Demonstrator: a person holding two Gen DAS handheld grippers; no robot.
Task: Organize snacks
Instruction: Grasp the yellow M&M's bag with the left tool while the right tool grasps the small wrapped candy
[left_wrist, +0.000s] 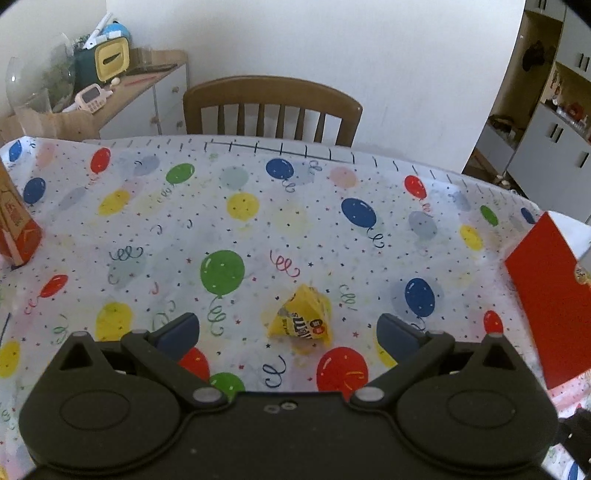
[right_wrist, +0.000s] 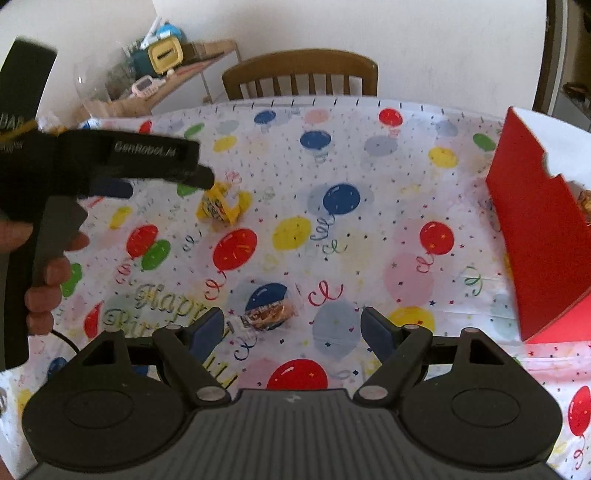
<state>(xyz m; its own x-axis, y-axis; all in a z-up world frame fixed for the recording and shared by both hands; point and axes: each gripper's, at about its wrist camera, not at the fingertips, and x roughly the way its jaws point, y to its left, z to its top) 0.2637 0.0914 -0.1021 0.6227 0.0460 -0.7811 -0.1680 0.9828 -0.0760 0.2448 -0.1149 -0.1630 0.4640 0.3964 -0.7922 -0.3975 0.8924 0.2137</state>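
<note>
A yellow M&M's packet (left_wrist: 301, 321) lies on the balloon tablecloth (left_wrist: 258, 229), just ahead of my left gripper (left_wrist: 288, 326) and between its wide-apart fingers; the gripper is open and touches nothing. From the right wrist view, the left gripper (right_wrist: 162, 181) hovers over the same yellow packet (right_wrist: 221, 206), held by a hand (right_wrist: 48, 277). My right gripper (right_wrist: 291, 325) is open above a small clear-wrapped snack (right_wrist: 269, 314) with a blue and brown label, which lies nearer its left finger. Nothing is held.
A red cardboard box (right_wrist: 535, 240) stands at the table's right side, also seen as the red box (left_wrist: 546, 295). An orange carton (left_wrist: 18, 229) stands at the left edge. A wooden chair (left_wrist: 273, 107) sits behind the table, and a cluttered sideboard (left_wrist: 140, 81) at back left.
</note>
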